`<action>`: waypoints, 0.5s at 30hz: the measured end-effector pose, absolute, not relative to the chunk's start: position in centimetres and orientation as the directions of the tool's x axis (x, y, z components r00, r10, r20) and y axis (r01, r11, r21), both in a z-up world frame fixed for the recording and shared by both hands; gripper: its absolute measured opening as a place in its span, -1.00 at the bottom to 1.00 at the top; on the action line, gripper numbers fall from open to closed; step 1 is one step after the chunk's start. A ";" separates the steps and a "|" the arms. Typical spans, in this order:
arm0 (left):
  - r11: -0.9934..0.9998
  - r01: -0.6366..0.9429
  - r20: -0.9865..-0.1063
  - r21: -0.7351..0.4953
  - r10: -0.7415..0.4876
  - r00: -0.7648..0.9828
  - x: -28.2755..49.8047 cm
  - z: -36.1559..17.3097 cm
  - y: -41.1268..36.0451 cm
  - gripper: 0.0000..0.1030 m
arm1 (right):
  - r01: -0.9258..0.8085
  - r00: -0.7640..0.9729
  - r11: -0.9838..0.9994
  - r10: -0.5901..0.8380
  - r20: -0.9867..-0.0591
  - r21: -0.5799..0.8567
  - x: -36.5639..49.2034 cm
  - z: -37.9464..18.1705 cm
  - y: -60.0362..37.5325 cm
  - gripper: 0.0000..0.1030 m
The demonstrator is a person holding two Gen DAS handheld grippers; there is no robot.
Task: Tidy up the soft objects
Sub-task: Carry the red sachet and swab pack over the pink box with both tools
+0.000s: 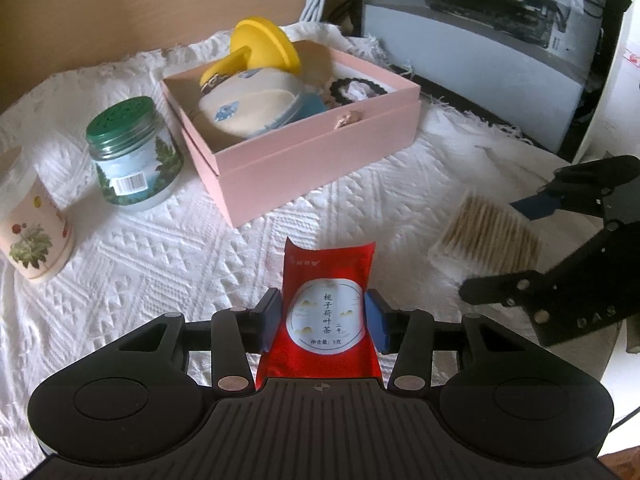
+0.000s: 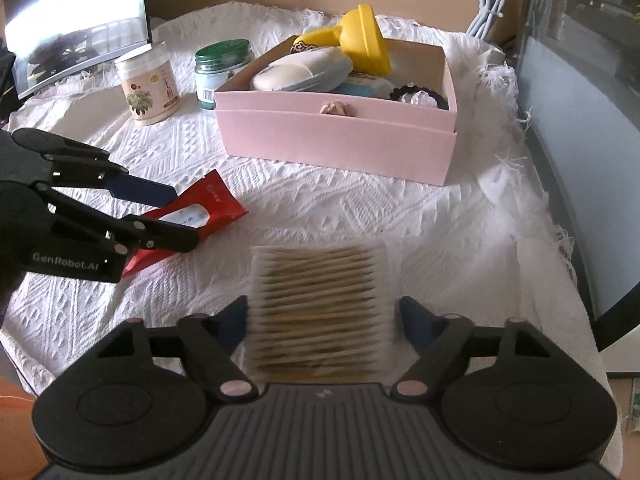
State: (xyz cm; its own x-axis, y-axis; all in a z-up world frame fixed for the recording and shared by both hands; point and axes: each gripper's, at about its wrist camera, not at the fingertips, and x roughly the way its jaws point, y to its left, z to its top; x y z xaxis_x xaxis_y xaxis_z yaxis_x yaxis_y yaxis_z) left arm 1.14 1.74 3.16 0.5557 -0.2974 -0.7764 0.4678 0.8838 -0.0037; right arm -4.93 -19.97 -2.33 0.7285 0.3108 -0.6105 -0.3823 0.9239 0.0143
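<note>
The red tea sachet (image 1: 326, 312) sits low in the centre of the left wrist view, standing lengthwise between the pads of the left gripper (image 1: 325, 318), its long axis running straight up the frame toward the pink box (image 1: 320, 156); both blue pads press its side edges, so that gripper is clamped on it. In the right wrist view the pack of cotton swabs (image 2: 322, 312) lies at lower centre between the fingers of the right gripper (image 2: 322, 322), the swab sticks running across the frame from finger to finger; a sliver of white cloth (image 2: 360, 216) shows at the right-hand finger, so the jaws bracket the pack without clearly pressing it yet. The box lies up-frame from both grippers, slightly right of centre in the right view, already holding a yellow brush (image 2: 360, 40) and a white pouch (image 2: 304, 68). Two jars stand at the box's left.
</note>
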 end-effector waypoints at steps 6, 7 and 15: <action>0.886 0.462 -0.742 -0.044 -0.339 0.579 1.0 4.4 2.1 -0.03 | -0.374 0.736 0.923 0.353 -0.577 0.088 -5.1 0.8 -21.4 0.43; 0.887 0.458 -0.726 -0.058 -0.353 0.591 1.2 5.0 2.3 -0.03 | -0.376 0.745 0.921 0.366 -0.558 0.102 -5.1 2.0 -21.7 0.43; 0.882 0.461 -0.566 -0.100 -0.431 0.703 8.2 11.7 1.1 -0.03 | -0.293 0.847 0.944 0.330 -0.418 0.152 1.7 16.2 -23.1 0.43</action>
State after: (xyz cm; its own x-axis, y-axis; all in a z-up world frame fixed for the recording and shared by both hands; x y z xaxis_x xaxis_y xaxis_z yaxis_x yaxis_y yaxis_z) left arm 8.24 1.10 11.71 0.7030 -0.4311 -0.5657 0.4605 0.8820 -0.0998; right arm 1.74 -23.12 16.16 0.8466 0.3297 -0.4178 -0.2928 0.9441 0.1517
